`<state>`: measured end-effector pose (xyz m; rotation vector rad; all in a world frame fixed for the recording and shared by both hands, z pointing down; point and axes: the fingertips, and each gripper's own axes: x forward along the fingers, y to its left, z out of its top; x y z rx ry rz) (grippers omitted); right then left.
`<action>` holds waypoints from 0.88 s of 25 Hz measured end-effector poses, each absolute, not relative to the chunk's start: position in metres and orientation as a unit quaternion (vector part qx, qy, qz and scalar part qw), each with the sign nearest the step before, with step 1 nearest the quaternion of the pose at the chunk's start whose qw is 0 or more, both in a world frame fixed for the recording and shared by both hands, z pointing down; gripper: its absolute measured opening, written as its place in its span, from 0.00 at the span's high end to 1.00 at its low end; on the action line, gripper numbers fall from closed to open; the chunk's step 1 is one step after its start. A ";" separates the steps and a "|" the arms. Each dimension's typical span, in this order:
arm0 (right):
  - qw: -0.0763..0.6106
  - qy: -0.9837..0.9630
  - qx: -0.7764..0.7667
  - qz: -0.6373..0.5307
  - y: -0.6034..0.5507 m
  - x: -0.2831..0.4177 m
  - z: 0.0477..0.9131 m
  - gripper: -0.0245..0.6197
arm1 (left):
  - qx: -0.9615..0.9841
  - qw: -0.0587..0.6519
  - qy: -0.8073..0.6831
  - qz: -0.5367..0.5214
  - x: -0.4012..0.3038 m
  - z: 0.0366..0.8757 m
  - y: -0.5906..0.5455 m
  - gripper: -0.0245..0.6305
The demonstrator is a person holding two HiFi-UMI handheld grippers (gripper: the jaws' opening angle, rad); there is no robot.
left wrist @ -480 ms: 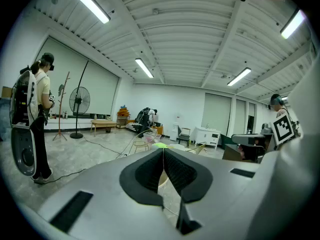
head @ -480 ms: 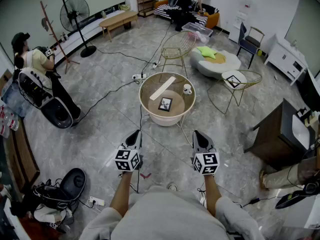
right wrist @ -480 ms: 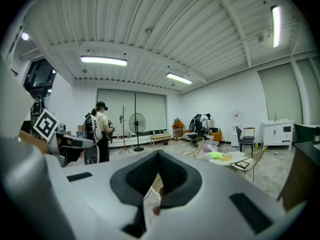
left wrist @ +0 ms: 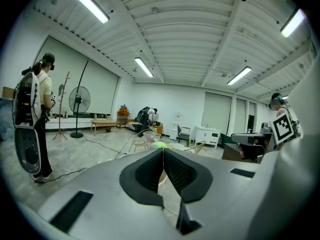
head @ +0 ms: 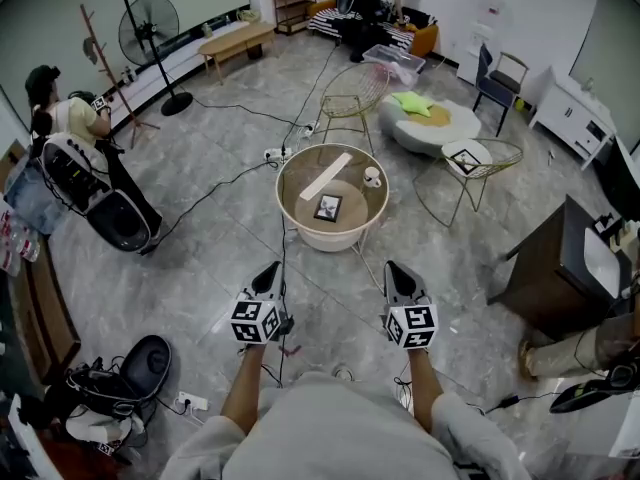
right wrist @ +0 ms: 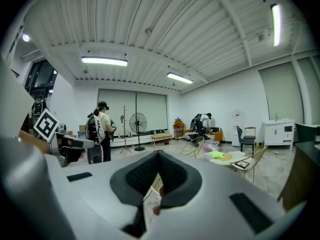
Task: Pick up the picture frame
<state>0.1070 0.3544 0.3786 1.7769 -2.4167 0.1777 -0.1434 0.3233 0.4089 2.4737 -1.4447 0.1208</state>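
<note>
Seen from the head view, a person holds two grey two-jaw grippers low over a grey marble-patterned floor. Each gripper carries a cube with black and white square markers. The left gripper point(head: 269, 268) has its dark padded jaws pressed together with nothing between them. The right gripper point(head: 397, 268) likewise has its jaws closed tip to tip and empty. Both point forward and slightly down. Straight ahead of the jaws stands a round, tan-topped side table with a thin wire rim point(head: 284, 183). It is well apart from both grippers and about midway between the lines they point along. A small black picture frame point(head: 328, 208) lies flat near the middle of the table. Beyond the frame, farther from the jaws, a long flat white board point(head: 326, 176) lies across the tabletop. A white mug point(head: 372, 177) stands just right of the board, on the right gripper's side. Far off to the left of the left jaws stands a person wearing a backpack point(head: 62, 118), and a black pedestal fan point(head: 148, 30) stands farther back.
</note>
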 end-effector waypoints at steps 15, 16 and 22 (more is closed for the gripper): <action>0.068 -0.843 0.530 0.062 0.361 0.117 0.387 0.73 | 0.846 0.144 -0.511 0.052 -0.104 0.418 0.334 0.94; 0.072 -0.844 0.528 0.061 0.360 0.118 0.388 0.68 | 0.845 0.145 -0.511 0.053 -0.102 0.419 0.333 0.94; 0.082 -0.843 0.528 0.062 0.346 0.119 0.394 0.57 | 0.844 0.149 -0.512 0.059 -0.097 0.423 0.325 0.94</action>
